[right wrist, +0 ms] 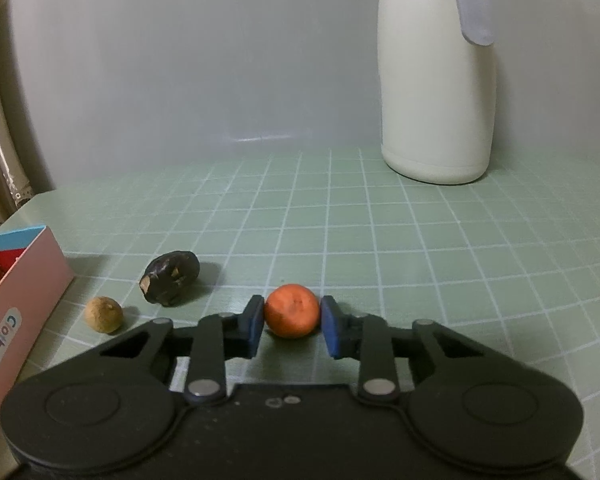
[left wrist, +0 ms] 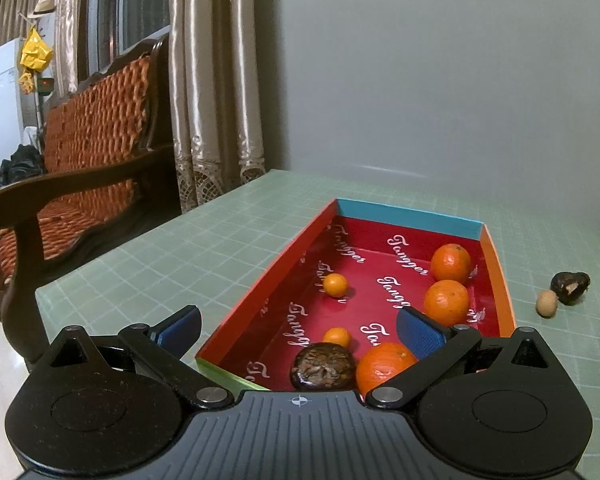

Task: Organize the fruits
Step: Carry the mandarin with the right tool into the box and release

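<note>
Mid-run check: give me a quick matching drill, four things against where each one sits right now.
Things:
1. small orange
2. tan nut
3. left gripper
4. white jug

Places:
A. open, over the red tray
B. far right, by the wall
C. between the right gripper pads
D. on the mat beside the tray

Pairs: 1-C, 2-D, 3-A, 4-B

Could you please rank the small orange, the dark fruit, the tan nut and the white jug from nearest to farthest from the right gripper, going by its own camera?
1. Small orange: between the pads of the right gripper, gripped.
2. Dark fruit: left of the fingers, on the mat.
3. Tan nut: farther left, near the box.
4. White jug: far back on the right.
</note>
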Tool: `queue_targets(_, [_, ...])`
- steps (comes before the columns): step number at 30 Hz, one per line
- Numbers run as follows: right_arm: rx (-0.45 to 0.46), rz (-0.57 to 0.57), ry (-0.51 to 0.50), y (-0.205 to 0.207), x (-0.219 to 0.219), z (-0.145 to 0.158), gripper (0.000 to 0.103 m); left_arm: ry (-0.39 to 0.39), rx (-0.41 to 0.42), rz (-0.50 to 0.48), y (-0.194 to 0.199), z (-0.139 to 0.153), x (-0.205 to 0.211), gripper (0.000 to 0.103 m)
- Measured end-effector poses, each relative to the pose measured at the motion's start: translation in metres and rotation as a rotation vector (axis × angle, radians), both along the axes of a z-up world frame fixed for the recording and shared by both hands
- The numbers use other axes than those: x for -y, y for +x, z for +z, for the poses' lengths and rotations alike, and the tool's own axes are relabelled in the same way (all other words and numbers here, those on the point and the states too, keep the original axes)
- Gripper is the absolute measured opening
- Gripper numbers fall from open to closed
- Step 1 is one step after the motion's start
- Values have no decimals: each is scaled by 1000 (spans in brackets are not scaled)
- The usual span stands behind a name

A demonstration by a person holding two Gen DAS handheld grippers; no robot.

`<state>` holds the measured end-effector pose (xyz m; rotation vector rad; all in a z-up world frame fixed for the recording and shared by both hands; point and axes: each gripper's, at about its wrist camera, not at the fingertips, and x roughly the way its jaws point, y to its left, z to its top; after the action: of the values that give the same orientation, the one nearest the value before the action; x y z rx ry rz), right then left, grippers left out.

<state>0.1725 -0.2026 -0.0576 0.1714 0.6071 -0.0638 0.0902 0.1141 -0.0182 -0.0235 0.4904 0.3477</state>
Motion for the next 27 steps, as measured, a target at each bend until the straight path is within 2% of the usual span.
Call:
queue_targets(5, [27,5,13,-6,-1,4,29,3,12,15,-3,2,-3,103])
queue_targets(11, [76,70,44,-20,-14,13,29,23,35,46,-8,3,-8,103])
queue_targets(19, [155,226,108,-35,-55,30,29,38,61,131,-23,4,-31,103])
queue_targets(27, [204,422,166,-49,-105,44,29,2,42,205,-30,-2,-61,103])
